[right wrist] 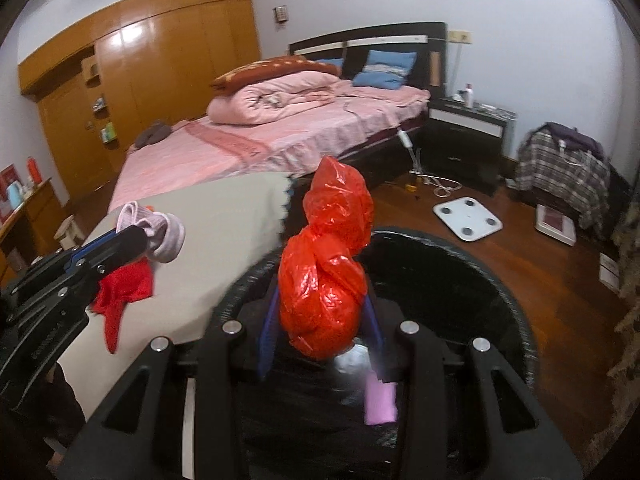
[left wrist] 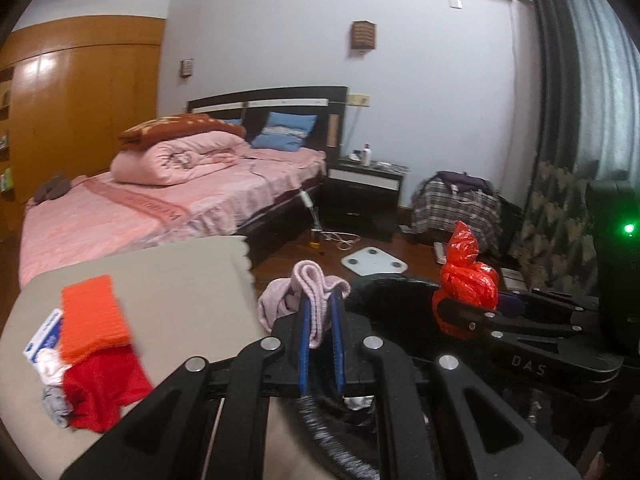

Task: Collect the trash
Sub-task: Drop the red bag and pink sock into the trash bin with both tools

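Observation:
My left gripper is shut on a pale pink cloth that bunches above its blue pads; it hangs beside the beige table. My right gripper is shut on a knotted red plastic bag, held over the open black bin. A small pink item lies inside the bin. The right wrist view shows the left gripper and its pink cloth at the left. In the left wrist view the right gripper with the red bag is at the right.
On the beige table lie an orange cloth, a red cloth and a blue-white packet. Beyond it are a pink bed, a white scale on the wooden floor, a dark nightstand and a plaid-covered chair.

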{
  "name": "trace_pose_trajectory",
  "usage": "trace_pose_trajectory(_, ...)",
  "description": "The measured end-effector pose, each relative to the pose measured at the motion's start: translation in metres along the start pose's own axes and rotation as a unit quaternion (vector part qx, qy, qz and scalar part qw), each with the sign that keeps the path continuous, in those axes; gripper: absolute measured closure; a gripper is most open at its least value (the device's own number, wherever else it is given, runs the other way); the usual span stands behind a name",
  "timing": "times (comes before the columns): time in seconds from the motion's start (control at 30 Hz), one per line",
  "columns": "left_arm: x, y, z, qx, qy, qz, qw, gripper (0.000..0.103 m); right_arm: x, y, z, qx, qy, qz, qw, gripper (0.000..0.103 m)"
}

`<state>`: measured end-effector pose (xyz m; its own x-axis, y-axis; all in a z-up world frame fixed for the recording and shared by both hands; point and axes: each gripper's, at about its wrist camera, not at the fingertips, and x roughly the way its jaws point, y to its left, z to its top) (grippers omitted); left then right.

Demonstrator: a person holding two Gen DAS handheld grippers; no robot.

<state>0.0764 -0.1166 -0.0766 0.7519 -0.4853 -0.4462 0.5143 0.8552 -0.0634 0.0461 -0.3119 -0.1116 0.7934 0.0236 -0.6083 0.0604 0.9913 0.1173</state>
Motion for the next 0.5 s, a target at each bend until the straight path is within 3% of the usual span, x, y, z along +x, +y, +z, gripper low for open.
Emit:
trace_pose_trajectory(0.43, 0.035, -0.049, 0.001, 0.022, 0.025, -0.065, 0.9973, 0.091, -0.009, -0.049, -0.014, 0.031, 0.0, -0.053, 0.998, 0.064)
trace_pose_trajectory(0.47, 0.037, -0.051, 0.0, 0.022, 0.025, -0.065, 0.9973, 0.088, -0.009, -0.052, -0.015, 0.033, 0.002, -0.058, 0.998, 0.058)
trace_pose_trajectory(0.5, 0.037, -0.051, 0.0, 0.022, 0.025, -0.067, 0.9972, 0.076, -0.009, -0.053, -0.016, 0.035, 0.003, -0.061, 0.997, 0.053)
